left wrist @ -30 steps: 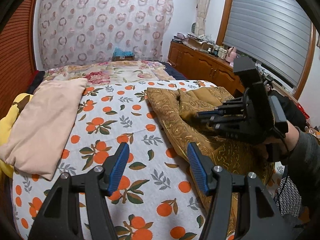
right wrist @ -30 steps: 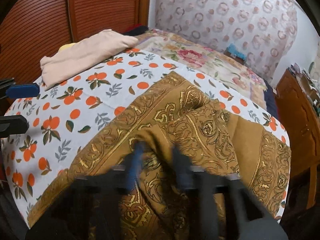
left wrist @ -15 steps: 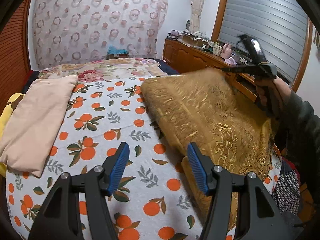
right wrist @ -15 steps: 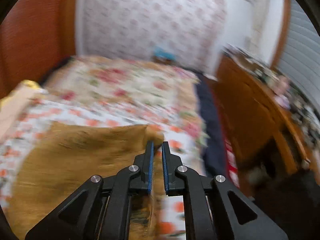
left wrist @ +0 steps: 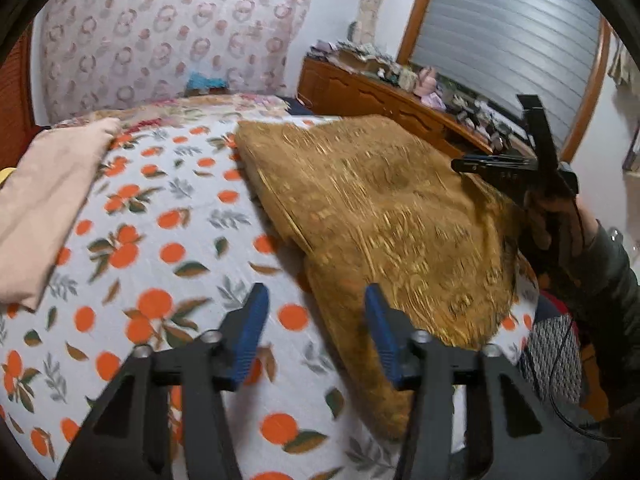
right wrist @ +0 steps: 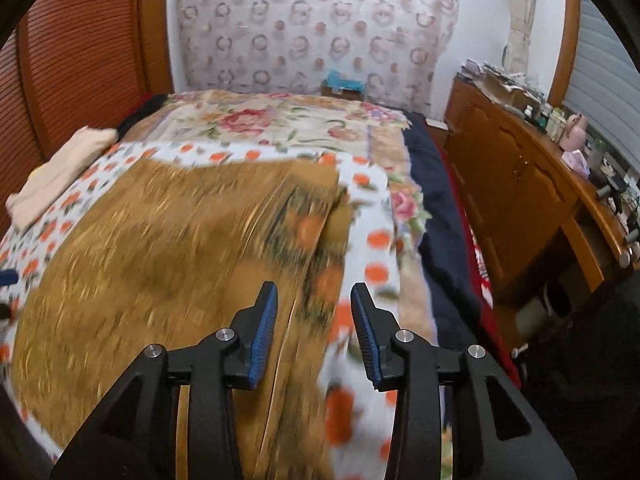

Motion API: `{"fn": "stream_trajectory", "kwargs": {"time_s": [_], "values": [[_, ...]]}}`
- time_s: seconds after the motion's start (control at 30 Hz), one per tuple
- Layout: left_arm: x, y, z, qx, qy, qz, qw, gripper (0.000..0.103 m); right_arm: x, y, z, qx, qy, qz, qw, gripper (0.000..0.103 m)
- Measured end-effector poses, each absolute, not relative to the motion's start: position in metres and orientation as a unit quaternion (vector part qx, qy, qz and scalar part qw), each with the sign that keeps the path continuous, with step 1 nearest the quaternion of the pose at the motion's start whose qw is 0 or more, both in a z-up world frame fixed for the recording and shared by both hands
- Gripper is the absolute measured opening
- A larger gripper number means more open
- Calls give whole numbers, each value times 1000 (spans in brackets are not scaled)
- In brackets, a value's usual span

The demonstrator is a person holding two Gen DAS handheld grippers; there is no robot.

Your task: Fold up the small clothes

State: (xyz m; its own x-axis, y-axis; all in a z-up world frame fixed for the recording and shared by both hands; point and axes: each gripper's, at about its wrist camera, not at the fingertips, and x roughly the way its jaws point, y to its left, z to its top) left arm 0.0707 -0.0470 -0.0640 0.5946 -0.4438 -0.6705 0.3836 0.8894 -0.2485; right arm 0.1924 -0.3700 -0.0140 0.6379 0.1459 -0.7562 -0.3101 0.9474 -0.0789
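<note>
A gold-brown patterned cloth (left wrist: 380, 208) (right wrist: 160, 260) lies spread over the right half of the orange-print bedspread (left wrist: 160, 240), blurred by motion. My left gripper (left wrist: 316, 308) hovers over the cloth's near left edge. Its jaws are closing, and the pads press on nothing. My right gripper (right wrist: 315, 300) hangs above the cloth's right side with its jaws opening and nothing between them. In the left wrist view the right gripper (left wrist: 472, 164) shows edge-on, held in a hand (left wrist: 560, 220) at the far right of the cloth.
A folded pink-beige cloth (left wrist: 44, 200) (right wrist: 60, 168) lies at the bed's left. A floral quilt (right wrist: 280, 120) and a dark blue blanket (right wrist: 440, 208) lie beyond. A cluttered wooden dresser (right wrist: 520, 184) (left wrist: 380, 92) runs along the right, with wooden panelling (right wrist: 80, 60) on the left.
The right gripper lifted the bunched cloth, swept it open toward the right, then let go and opened. The left gripper narrowed and moved closer to the cloth's near edge.
</note>
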Motion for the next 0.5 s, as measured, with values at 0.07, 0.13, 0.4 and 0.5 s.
{"fn": "stream_trajectory", "kwargs": {"time_s": [0.07,0.13,0.4,0.5], "values": [[68,-53,-68,-34,393,-239,887,31,178,-375,-18,-92,407,129,899,40],[65,-59,-74,-30,405,-247,880,29,166,-380,-21,-83,412,131,898,41],[56,-71,-78,-35,417,-274,866,19,131,-386,-33,-72,414,138,897,41],[56,-71,-77,-37,422,-264,866,19,129,-392,-36,-59,419,139,895,41]]}}
